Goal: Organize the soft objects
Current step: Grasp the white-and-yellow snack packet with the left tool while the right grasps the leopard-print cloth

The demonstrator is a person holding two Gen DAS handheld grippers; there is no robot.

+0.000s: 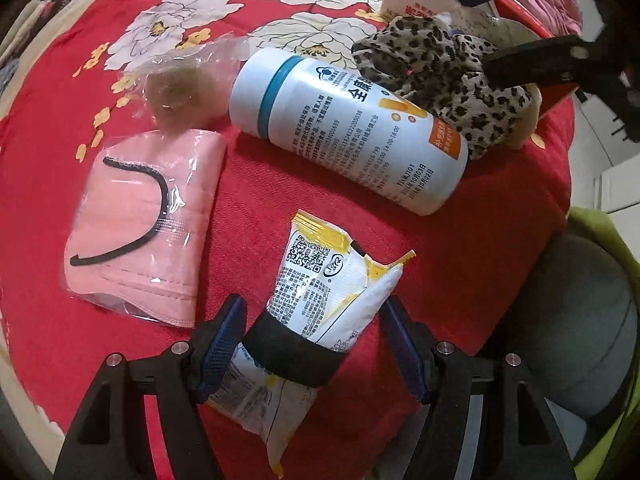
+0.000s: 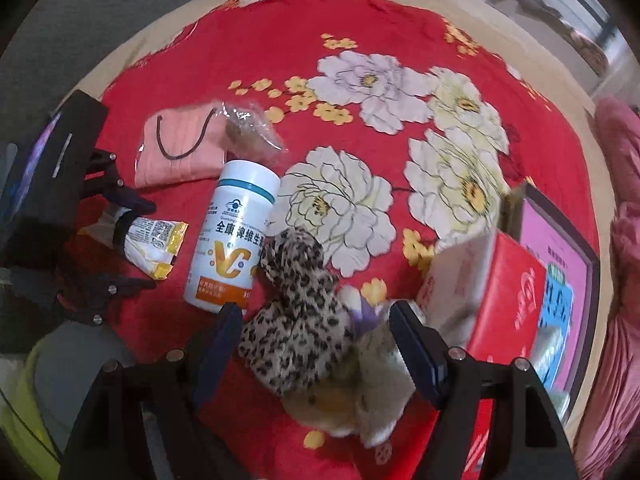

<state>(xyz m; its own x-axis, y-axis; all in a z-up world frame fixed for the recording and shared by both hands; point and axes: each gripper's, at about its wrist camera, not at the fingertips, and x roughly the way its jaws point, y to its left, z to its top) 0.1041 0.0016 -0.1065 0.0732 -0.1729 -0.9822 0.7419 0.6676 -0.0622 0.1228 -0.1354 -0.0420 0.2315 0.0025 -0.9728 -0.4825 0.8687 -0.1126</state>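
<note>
1. Below you lies a red bedspread (image 2: 248,32) printed with big white peonies and small yellow blossoms, edged in beige; grey floor shows past its far rim in the right wrist view.
2. Your left gripper (image 1: 312,344) points down with its jaws spread wide on either side of a white-and-yellow snack packet (image 1: 320,280) that wears a black hair band (image 1: 292,354) around its middle. Whether the left pad brushes the wrapper you cannot tell; nothing is clamped.
3. Your right gripper (image 2: 316,344) is likewise released, its jaws straddling a leopard-print cloth (image 2: 296,320) heaped on a cream plush toy (image 2: 376,392).
4. Between the two lies a white vitamin C bottle (image 2: 232,240) on its side, just beside the cloth.
5. A bagged pink face mask (image 1: 148,220) and a crumpled clear bag (image 1: 180,84) sit near the bottle's cap end.
6. Only the right wrist view shows the red-and-white carton (image 2: 492,304) whole, with a pink-faced box (image 2: 560,280) behind it and pink bedding (image 2: 620,240) at the edge.
7. Only the left wrist view shows the packet's QR code and the grey rounded object (image 1: 576,340) off the bed's edge.
</note>
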